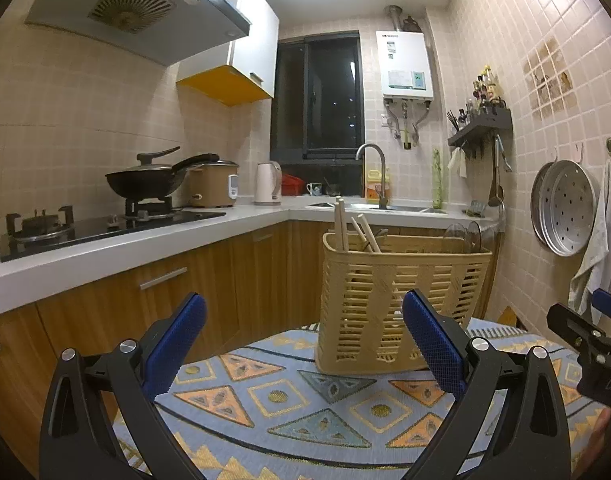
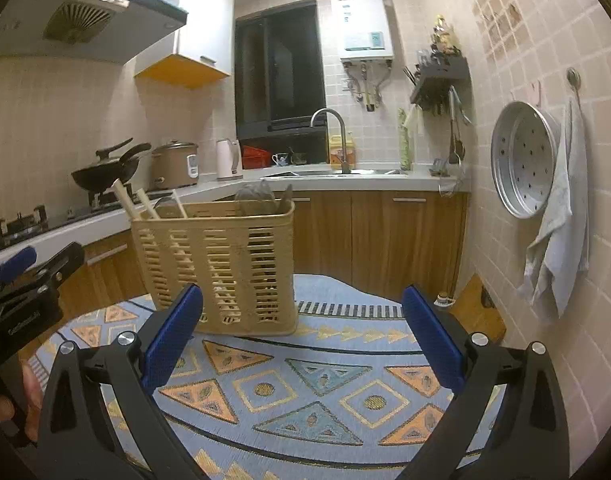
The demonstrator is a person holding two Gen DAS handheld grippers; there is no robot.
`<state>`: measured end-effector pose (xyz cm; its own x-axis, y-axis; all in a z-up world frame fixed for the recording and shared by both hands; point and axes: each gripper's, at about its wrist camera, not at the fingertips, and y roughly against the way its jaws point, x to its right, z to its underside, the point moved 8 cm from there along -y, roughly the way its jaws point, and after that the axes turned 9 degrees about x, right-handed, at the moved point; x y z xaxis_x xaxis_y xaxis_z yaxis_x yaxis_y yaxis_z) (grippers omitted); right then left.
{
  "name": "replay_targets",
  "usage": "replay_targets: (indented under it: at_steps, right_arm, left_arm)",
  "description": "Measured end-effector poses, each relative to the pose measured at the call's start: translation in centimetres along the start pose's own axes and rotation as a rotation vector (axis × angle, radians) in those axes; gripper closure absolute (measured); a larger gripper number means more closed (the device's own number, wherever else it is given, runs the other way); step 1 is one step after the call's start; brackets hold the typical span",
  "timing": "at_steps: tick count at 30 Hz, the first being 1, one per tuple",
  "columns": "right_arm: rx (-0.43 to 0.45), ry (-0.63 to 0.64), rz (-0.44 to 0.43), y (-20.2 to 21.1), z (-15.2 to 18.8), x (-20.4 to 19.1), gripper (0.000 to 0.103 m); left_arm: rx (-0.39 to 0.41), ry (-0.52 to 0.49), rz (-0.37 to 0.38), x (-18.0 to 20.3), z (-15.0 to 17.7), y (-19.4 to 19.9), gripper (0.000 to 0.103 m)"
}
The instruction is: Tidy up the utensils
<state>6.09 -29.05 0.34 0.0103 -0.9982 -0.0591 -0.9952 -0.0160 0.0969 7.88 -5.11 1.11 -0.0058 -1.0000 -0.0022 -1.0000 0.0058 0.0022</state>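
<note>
A tan slotted utensil basket stands upright on a table with a blue patterned cloth. Wooden handles stick up from its left compartment, and spoon-like pieces show in the right one. My left gripper is open and holds nothing, just short of the basket. My right gripper is open too, with the basket ahead to its left. Each gripper shows at the edge of the other's view: the right gripper and the left gripper.
A white counter with wood cabinets runs along the left and back, carrying a gas hob, black wok, rice cooker, kettle and sink tap. A steamer tray and towel hang on the right wall.
</note>
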Motion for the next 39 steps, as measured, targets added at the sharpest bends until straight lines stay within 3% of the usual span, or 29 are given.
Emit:
replay_targets:
  at_steps: [8,39]
  right_arm:
    - [-0.028,0.034,0.017,-0.6,0.8,-0.2,0.008]
    - [-0.053,0.033,-0.004,-1.1,1.3,-0.5,0.008]
  left_arm:
    - [-0.038,0.001,0.024,0.4,0.8,-0.5,0.008]
    - [-0.059,-0.011,0.030,1.0,1.2,-0.7,0.008]
